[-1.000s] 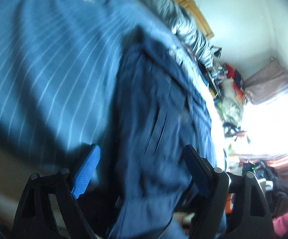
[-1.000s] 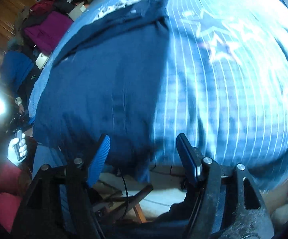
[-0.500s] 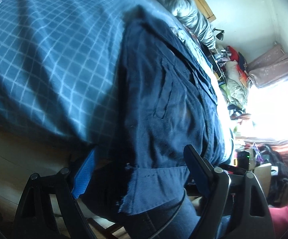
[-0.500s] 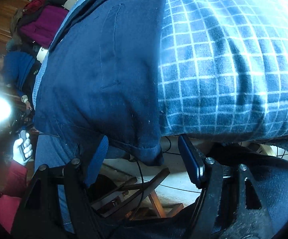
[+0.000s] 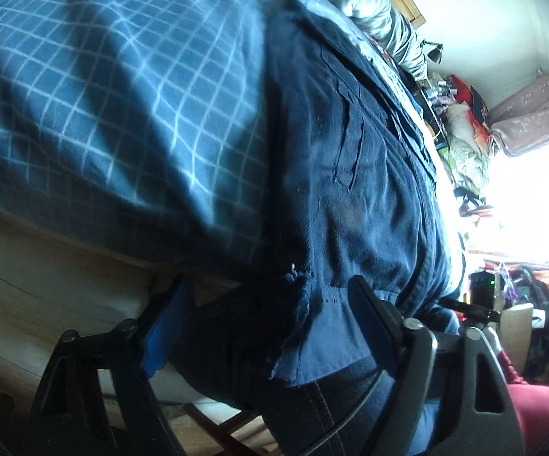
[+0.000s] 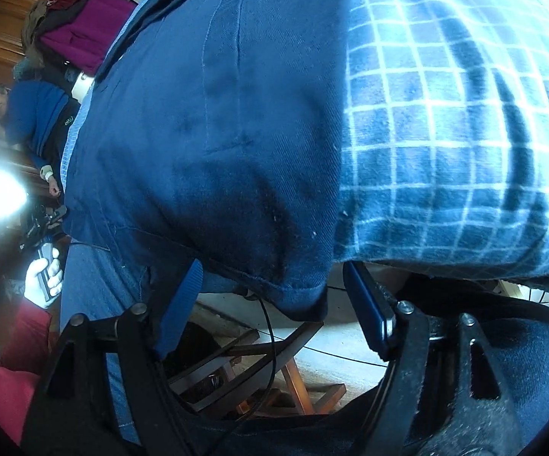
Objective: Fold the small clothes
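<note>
Left wrist view: dark navy garment (image 5: 354,174) spread on my bed's blue checked blanket (image 5: 114,106), its frayed hem hanging over the bed edge. My left tongs (image 5: 270,323) stand wide apart, the hem dangling between the two fingers; neither pad presses on it. No containers in sight.

Right wrist view: the same garment (image 6: 217,121) lies flat on the blanket (image 6: 445,144), one corner drooping off the edge. My right tongs (image 6: 278,304) are spread wide, that corner just above the gap, nothing gripped. A wooden stool frame (image 6: 274,372) shows on the floor below.
</note>
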A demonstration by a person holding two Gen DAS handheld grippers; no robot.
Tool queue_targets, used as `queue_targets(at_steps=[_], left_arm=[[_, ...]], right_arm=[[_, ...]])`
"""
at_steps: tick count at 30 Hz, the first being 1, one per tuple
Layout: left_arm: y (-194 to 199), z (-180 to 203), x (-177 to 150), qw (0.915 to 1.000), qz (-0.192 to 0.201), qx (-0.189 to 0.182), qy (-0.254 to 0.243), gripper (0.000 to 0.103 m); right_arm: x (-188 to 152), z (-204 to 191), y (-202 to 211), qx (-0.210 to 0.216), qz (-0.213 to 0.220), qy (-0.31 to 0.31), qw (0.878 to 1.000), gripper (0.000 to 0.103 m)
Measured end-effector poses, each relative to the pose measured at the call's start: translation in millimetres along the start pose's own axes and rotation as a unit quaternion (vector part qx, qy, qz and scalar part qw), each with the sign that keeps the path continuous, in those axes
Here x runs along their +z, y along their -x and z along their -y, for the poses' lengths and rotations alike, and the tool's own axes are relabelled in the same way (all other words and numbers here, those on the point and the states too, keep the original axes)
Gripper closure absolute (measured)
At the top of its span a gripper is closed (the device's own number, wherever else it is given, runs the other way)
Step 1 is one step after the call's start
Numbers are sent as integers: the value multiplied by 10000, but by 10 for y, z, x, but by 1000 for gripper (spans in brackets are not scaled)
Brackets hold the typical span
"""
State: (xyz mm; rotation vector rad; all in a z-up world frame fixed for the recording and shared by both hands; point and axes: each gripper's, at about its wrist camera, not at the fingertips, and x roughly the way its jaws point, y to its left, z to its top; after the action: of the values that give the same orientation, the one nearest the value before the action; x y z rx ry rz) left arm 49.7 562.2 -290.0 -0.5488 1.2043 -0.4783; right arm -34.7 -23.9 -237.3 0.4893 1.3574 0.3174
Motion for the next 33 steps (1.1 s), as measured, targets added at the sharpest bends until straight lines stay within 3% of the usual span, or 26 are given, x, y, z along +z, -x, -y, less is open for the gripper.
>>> queue_targets(at_steps=[2,5,7,9,13,17,22,23,25,26,30,33], left_arm=[[-23,3,-8,10000,-8,-83,1,34],[-119,55,-5,9996,-263,30,-141,46],[-140,84,-13,9993,-319,-155,-154,64],[-91,137,-21,9992,-208,-300,-161,76],[85,260,2,9978,113,-627,-161,84],[162,336,79,9957,206,-892,-148,84],[-79,229,70,9986,-226,-470,-54,83],[-101,212,59,9987,-322,-392,-18,80],[-88,140,17,9990,-317,-315,49,64],[-68,119,0,9990,-293,-331,64,63],[-87,117,-41,9991,-314,-289,-12,62],[-141,176,6,9990,-337,-267,-110,70]], right_arm=[[1,-20,-28,100,-20,-40,9999,27],[-35,-115,-59,-61,-60,132,9999,37],[-73,-122,-5,-65,10,161,9998,63],[-123,-154,101,-31,125,201,9997,69],[-199,-284,349,147,381,378,9984,89],[-202,-333,501,352,613,387,9968,90],[-180,-259,254,225,234,319,9990,84],[-180,-249,207,247,160,259,9992,82],[-193,-223,133,220,105,114,9996,72],[-184,-233,114,217,83,94,9997,71],[-168,-212,33,223,-5,17,9998,65],[-176,-217,-33,208,-85,-36,9997,63]])
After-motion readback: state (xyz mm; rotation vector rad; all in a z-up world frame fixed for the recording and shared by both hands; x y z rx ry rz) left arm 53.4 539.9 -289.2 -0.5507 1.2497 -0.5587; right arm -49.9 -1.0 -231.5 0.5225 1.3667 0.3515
